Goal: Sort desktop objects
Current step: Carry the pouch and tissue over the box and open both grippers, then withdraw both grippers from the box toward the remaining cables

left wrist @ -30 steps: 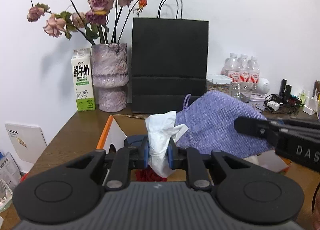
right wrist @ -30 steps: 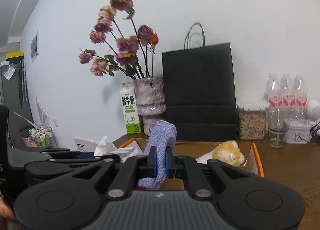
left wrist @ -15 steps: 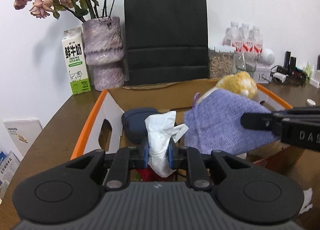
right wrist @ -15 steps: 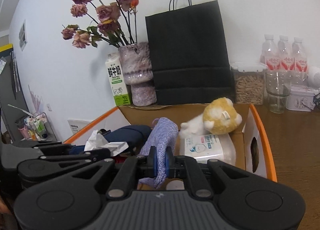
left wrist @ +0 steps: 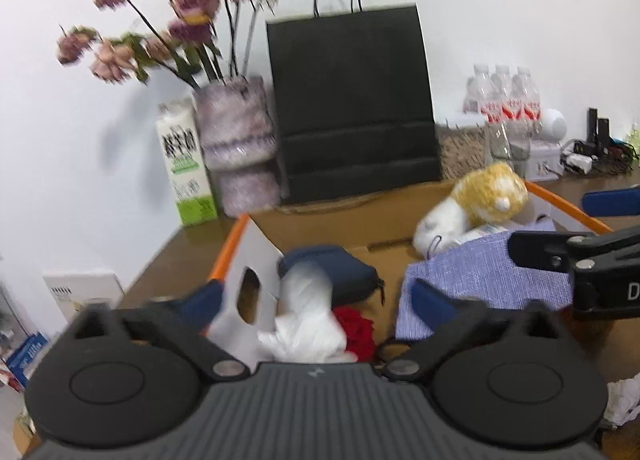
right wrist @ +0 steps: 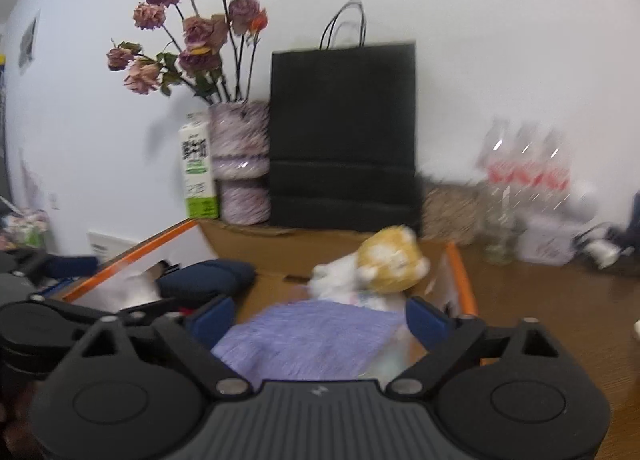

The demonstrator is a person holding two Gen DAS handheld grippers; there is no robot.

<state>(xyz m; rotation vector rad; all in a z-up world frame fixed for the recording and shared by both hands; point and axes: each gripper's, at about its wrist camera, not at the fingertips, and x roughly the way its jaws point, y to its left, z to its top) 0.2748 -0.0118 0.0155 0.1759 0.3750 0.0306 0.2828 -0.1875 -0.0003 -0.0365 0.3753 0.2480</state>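
My left gripper [left wrist: 318, 300] hangs over the left half of an orange-rimmed cardboard box [left wrist: 230, 252], its jaws opening wide. A crumpled white tissue [left wrist: 308, 320] lies loose between them, untouched by the pads, beside a red item [left wrist: 356, 328] and a dark blue pouch [left wrist: 336, 268]. My right gripper [right wrist: 320, 316] is also opening. Below and between its fingers the purple cloth [right wrist: 312, 340] lies flat in the box, free of the pads. A yellow and white plush toy [right wrist: 384, 264] rests at the box's far right.
Behind the box stand a black paper bag [left wrist: 352, 108], a vase of dried roses [left wrist: 236, 144] and a milk carton [left wrist: 186, 168]. Water bottles [left wrist: 504, 100] and a grain jar [left wrist: 460, 148] are at the back right. Another crumpled tissue [left wrist: 624, 400] lies on the table.
Both grippers went from shut to wide open. The tissue and the purple cloth were let go and dropped into the box. Both hands sank toward the box.
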